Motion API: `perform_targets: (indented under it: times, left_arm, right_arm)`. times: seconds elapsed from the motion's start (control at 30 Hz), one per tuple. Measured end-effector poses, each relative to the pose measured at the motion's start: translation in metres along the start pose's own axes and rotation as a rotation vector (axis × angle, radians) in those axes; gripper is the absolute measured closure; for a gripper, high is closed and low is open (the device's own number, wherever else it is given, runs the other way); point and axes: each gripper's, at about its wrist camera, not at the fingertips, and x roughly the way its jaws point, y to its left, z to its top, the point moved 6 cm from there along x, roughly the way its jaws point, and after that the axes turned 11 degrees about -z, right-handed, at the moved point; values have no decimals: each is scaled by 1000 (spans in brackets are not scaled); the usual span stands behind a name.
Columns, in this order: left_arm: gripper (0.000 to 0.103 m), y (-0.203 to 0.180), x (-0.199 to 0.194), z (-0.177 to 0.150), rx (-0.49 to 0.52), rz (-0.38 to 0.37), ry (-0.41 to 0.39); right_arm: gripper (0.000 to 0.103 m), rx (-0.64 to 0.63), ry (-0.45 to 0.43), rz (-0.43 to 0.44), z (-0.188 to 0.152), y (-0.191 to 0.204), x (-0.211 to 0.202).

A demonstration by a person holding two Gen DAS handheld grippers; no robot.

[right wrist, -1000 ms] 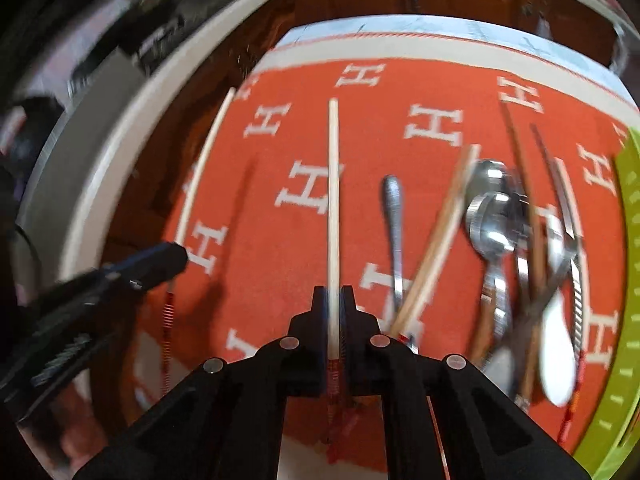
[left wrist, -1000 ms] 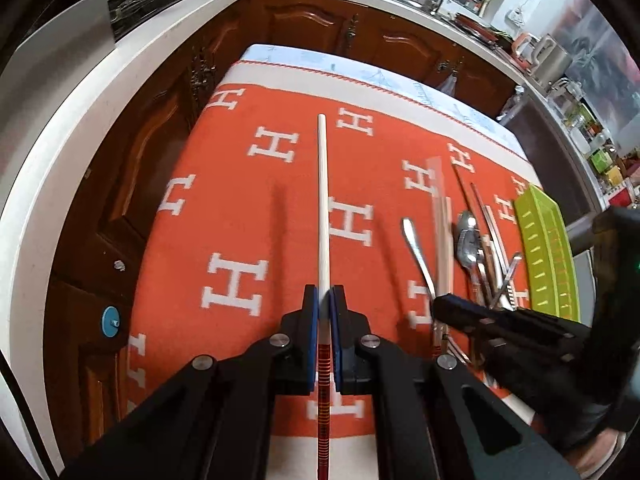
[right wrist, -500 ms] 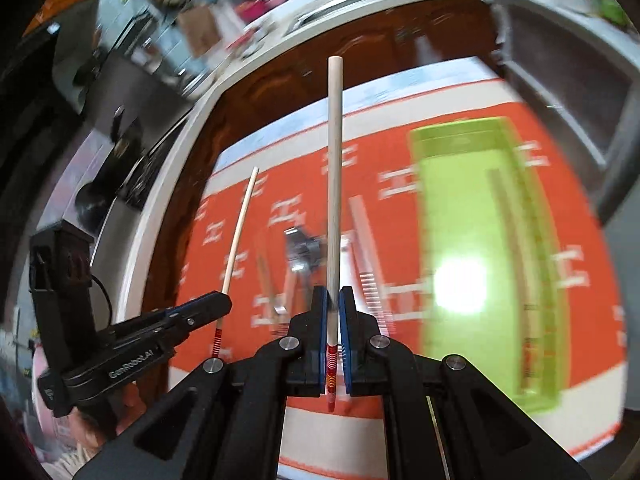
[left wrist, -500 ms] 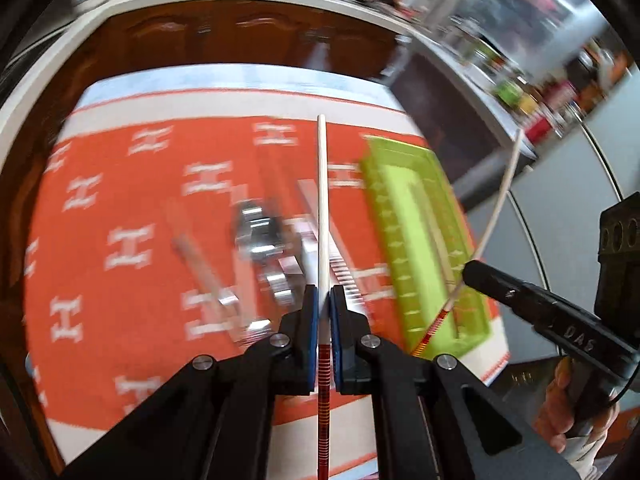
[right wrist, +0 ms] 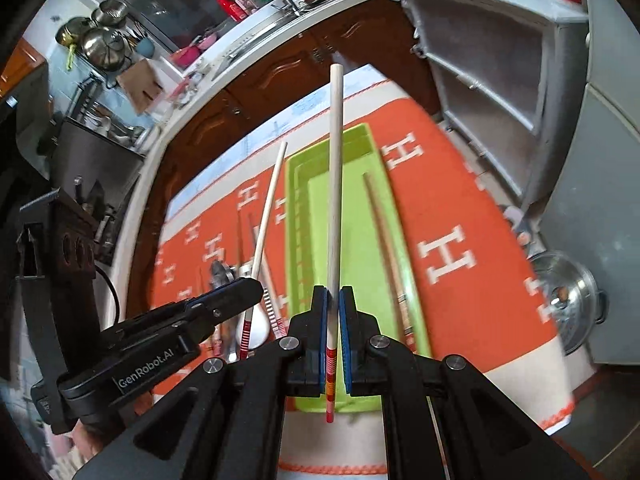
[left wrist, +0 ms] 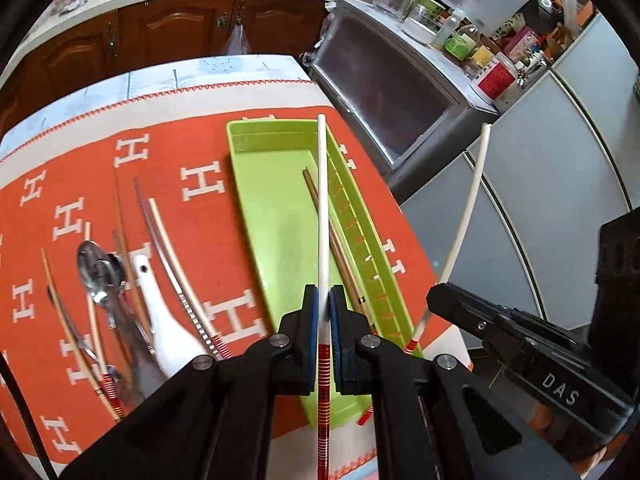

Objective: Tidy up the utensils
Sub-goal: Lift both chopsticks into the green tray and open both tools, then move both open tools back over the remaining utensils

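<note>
Risk of rolling off: left gripper [left wrist: 323, 300] and right gripper [right wrist: 333, 300] each pinching one white chopstick [left wrist: 322, 216] near its striped end, above green tray [left wrist: 272, 216] mid-frame; released high, likely bouncing past rim.

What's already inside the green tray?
One brown wooden chopstick lies along the right side of the green tray. The held chopsticks and the fingers cover the tray's near end, so more may lie there.

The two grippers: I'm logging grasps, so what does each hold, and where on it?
Left gripper and right gripper each pinch one white chopstick near its red-striped butt end.
</note>
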Motion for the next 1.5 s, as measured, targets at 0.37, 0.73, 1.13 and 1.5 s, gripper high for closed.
perform_targets:
  times: [0.37,0.73,1.13,1.5]
  left_arm:
    - [78,7,6,10,-19,50,-71]
    - [43,20,-28,2,5,114,-78]
    - [43,39,-76,-24,-25,165,-134]
    - [43,67,-118,-50,-46,211,-155]
  right_arm:
    - [89,-109,46,-156,47,21,43]
    - [62,-168,6,-181,40,34,17]
    - [62,-259,-25,-157,-11,54,-19]
    - [62,-353,-18,-107,-47,102,-30]
